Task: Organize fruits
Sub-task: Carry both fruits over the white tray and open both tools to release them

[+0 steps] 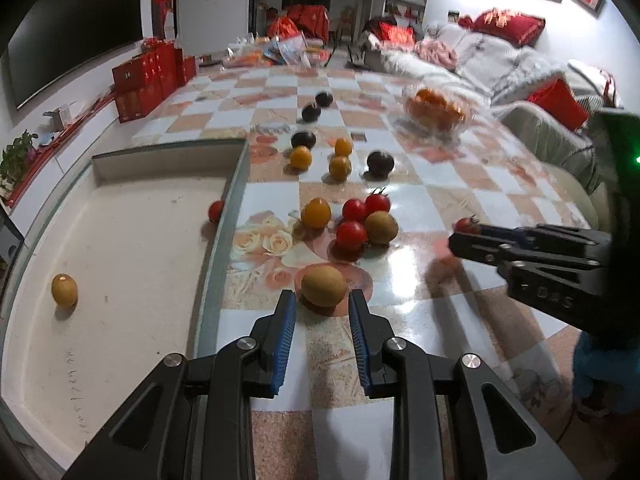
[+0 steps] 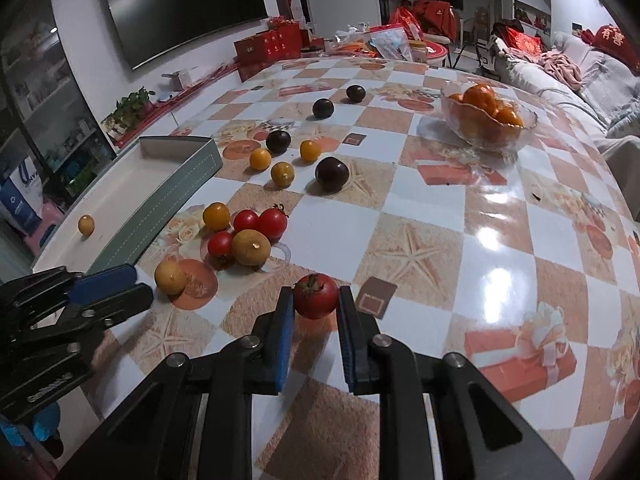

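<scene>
At the far left lies the shallow tray (image 1: 120,248), holding one yellow-brown fruit (image 1: 64,290) and a red tomato (image 1: 216,211) against its right wall. Just right of that wall, the left gripper (image 1: 322,304) has its jaws apart on either side of a brown round fruit (image 1: 324,285) that sits on the table (image 1: 440,184); neither pad looks to be touching it. To take it well, the jaws should close evenly across the widest part, gently, since a round fruit can squirt forward, then lift high enough to clear the tray wall before crossing left. Beyond it a cluster of tomatoes and small fruits (image 1: 356,220) lies close, so pushing forward would scatter them.

Further right, the right gripper (image 2: 314,302) brackets a single red tomato (image 2: 316,295), its jaws slightly apart, the left pad about touching and a small gap at the right one. The skin is soft, so a light squeeze seems wise. Open table lies to its right, with the glass bowl of oranges (image 2: 486,120) well apart, while the way left to the tray passes the other gripper, so one should probably go first
</scene>
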### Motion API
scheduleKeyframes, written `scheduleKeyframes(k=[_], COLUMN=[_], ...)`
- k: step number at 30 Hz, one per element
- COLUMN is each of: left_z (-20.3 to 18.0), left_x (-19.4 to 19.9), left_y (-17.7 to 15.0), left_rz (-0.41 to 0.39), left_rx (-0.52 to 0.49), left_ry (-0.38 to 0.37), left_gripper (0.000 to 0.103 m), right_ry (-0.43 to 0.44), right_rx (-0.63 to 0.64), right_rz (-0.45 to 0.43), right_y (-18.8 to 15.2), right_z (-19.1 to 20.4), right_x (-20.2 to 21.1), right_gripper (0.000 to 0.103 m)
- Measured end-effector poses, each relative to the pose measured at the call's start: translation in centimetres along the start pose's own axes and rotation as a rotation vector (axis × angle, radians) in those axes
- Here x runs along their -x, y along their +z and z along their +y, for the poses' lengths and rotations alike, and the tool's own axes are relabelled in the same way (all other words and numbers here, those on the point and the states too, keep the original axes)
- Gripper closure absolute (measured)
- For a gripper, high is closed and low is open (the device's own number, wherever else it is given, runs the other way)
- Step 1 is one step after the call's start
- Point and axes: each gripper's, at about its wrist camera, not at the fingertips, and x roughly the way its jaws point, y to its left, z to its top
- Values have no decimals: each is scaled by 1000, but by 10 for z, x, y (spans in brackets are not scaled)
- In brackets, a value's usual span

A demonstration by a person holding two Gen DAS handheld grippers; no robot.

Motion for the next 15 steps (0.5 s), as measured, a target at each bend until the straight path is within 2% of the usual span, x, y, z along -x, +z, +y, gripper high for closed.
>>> scheduleKeyframes(k=[7,10,15], left_z=[-10,-13,-9], left_x=[-28,-29,-27], left_y=[5,5,4], left_rz=[40,28,12], left_rx=[-21,-31,-13], left_ry=[42,57,38], left_gripper=[74,74,75], right_ry=[13,18,29], right_rx=[-21,-30,-47], right_rz=[3,0,-3], right_y=[-7,-8,-6], right_z=[-4,-5,-7], right_x=[0,2,4], right_gripper=[81,81,81])
